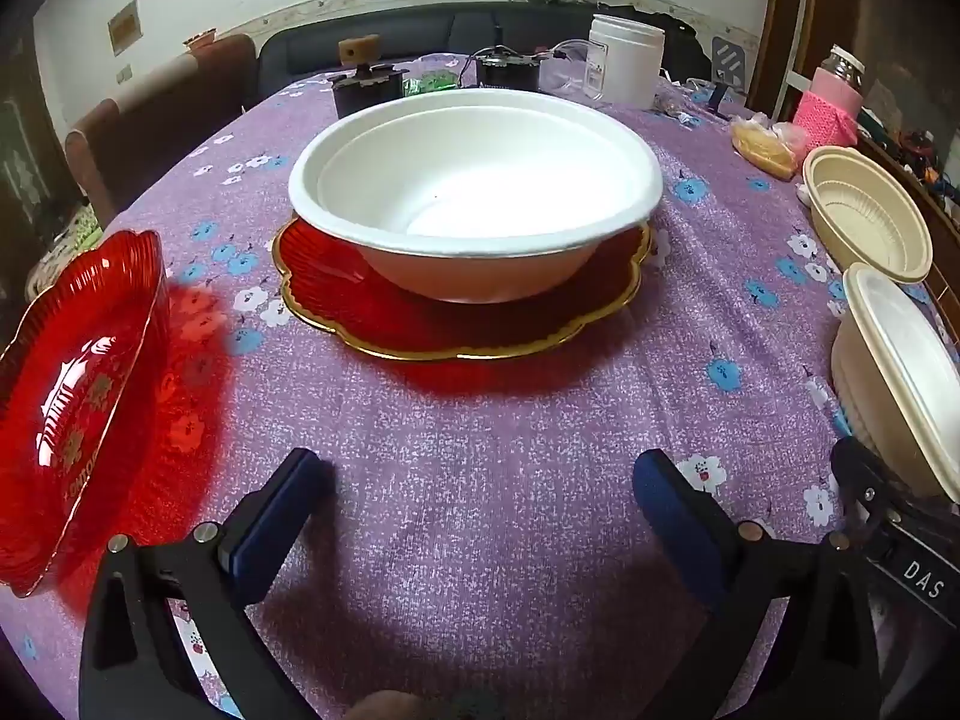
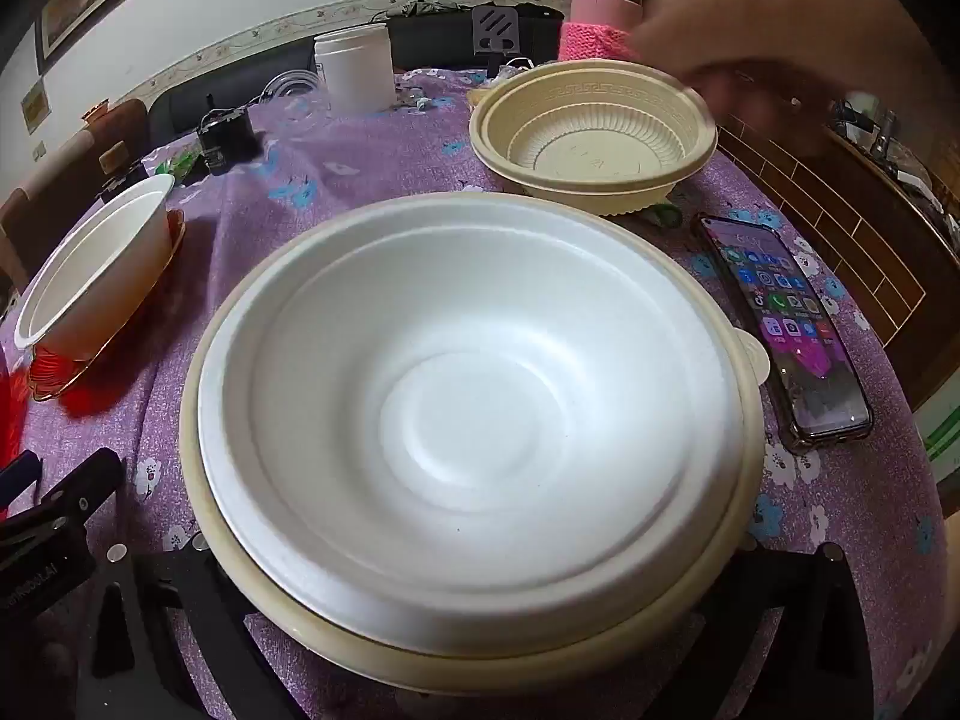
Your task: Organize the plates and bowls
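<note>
Left gripper (image 1: pixel 480 498) open and empty, white bowl (image 1: pixel 474 180) on red plate (image 1: pixel 420 324) straight ahead; right gripper's jaws, spread wide, flank stacked bowls (image 2: pixel 474 420).

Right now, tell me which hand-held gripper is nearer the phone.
Right. The right hand-held gripper sits under the near rim of the stacked bowls, with the phone just beyond to its right. The left hand-held gripper faces the red plate, farther left.
</note>
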Motion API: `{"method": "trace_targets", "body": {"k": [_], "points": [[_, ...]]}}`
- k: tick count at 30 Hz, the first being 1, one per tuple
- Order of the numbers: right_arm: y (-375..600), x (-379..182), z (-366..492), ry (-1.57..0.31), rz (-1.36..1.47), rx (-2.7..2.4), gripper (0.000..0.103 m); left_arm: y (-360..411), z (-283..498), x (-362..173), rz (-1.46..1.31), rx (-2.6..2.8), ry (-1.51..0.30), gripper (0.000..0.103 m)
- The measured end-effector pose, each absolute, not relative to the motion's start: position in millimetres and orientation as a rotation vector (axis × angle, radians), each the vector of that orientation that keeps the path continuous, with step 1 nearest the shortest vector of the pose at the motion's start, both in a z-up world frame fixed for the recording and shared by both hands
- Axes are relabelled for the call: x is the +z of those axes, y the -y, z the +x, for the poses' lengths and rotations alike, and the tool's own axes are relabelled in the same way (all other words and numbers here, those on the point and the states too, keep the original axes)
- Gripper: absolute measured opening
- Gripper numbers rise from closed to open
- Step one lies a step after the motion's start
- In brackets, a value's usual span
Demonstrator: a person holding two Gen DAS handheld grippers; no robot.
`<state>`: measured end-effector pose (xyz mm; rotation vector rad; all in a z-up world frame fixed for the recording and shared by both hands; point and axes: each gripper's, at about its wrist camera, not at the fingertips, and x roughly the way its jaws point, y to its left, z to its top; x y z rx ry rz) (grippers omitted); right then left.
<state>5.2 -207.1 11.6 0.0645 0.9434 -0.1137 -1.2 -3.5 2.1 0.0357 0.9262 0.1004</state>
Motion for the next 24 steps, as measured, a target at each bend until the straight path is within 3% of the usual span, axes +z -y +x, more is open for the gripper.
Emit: {"method": "trace_targets", "body": {"k": [24], "points": [[207.0,11.6,5.2,-0.945,0.064,-0.114,0.102,-0.2,-1.4,2.5,-0.024,0.072,-0.941,0.103]]}}
